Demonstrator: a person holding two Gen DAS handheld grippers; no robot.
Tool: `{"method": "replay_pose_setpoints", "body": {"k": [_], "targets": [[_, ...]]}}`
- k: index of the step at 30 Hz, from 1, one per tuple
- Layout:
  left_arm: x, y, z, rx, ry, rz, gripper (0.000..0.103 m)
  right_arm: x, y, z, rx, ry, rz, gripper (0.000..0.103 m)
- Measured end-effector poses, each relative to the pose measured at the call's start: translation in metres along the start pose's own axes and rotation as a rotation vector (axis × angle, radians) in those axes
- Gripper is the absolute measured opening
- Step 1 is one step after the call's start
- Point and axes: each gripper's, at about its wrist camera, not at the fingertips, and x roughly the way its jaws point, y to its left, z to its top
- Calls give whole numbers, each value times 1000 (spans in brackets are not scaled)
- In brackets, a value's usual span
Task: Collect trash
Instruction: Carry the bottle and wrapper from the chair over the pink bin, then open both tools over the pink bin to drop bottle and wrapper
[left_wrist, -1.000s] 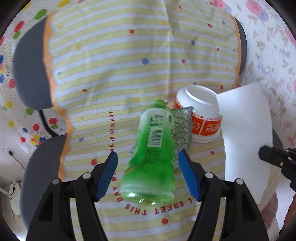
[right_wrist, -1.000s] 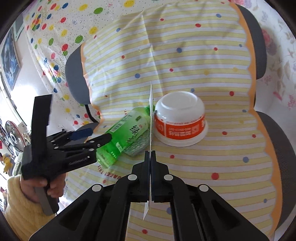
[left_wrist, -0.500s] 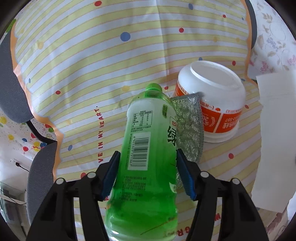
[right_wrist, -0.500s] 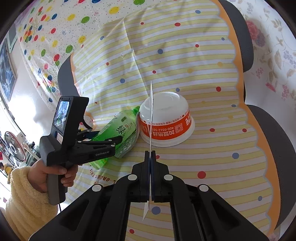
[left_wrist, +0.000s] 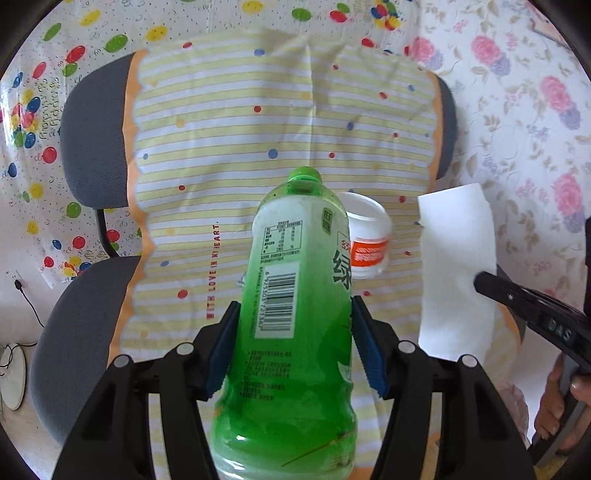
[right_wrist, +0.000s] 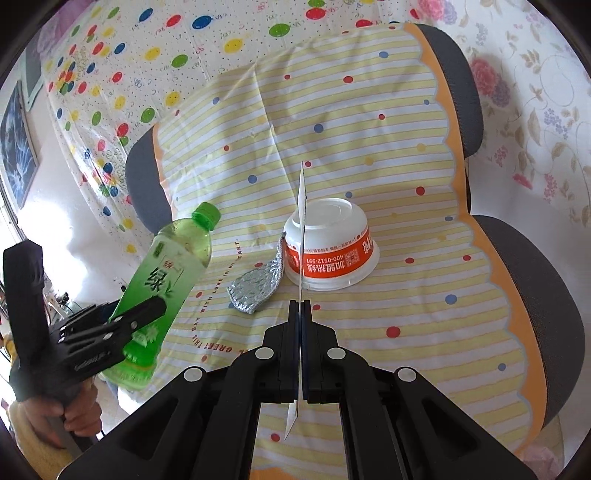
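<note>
Bottle (left_wrist: 295, 314), green, sits clamped between the left gripper's (left_wrist: 295, 347) blue pads, lifted clear of the striped cloth (right_wrist: 369, 147), neck toward twelve o'clock. Right gripper (right_wrist: 301, 314) pinches a white paper (left_wrist: 456, 266) edge-on. Upturned bowl (right_wrist: 332, 254) rests on the cloth, silver pouch (right_wrist: 258, 284) touching it at eight o'clock.

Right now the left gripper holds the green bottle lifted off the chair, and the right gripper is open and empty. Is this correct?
Not fully. The right gripper is shut on a white paper sheet, as the right wrist view shows. The left gripper does hold the green bottle lifted off the chair.
</note>
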Motion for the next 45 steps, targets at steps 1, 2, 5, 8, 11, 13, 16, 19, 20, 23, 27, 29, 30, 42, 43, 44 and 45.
{"method": "replay_pose_setpoints", "body": {"k": [1,2,5,8,11,13,16,19,20,23,27,29,30,42,43,44,45], "targets": [[-5,-3,-6,13,-9,-7,58,-4,0,-3,2,-2,0,1],[-6,-4,-10,20,-11,-10,58,-11,1,-7,1,-7,-6,1],[-12,-15,-26,3,2,-34,58,-30,0,-20,-2,-20,-28,1],[-16,-32,-42,-2,0,-100,58,-53,-4,-36,4,-35,-57,1],[-23,-59,-56,30,-21,-157,58,-78,-13,-54,13,-52,-106,1],[-26,-79,-63,60,-30,-197,58,-98,-23,-67,33,-63,-142,1],[-33,-108,-71,104,-29,-274,58,-128,-38,-86,62,-90,-206,1],[-44,-138,-70,161,-49,-333,58,-155,-53,-102,88,-113,-267,1],[-47,-145,-69,169,-56,-348,58,-168,-60,-110,102,-122,-296,1],[-59,-175,-66,203,-88,-413,58,-193,-75,-126,123,-137,-372,1],[-67,-218,-73,252,-111,-494,58,-219,-101,-149,174,-140,-441,1],[-63,-231,-82,266,-107,-512,58,-226,-112,-160,191,-137,-482,1],[-59,-237,-89,270,-93,-522,58,-229,-116,-164,197,-136,-495,1],[-23,-266,-134,353,51,-523,58,-227,-173,-209,313,-75,-570,24],[-23,-268,-135,356,50,-521,58,-228,-173,-210,318,-79,-562,24],[-23,-269,-135,358,50,-523,58,-229,-173,-210,322,-85,-551,24],[-23,-269,-135,361,52,-525,58,-230,-173,-209,324,-89,-543,24]]}}
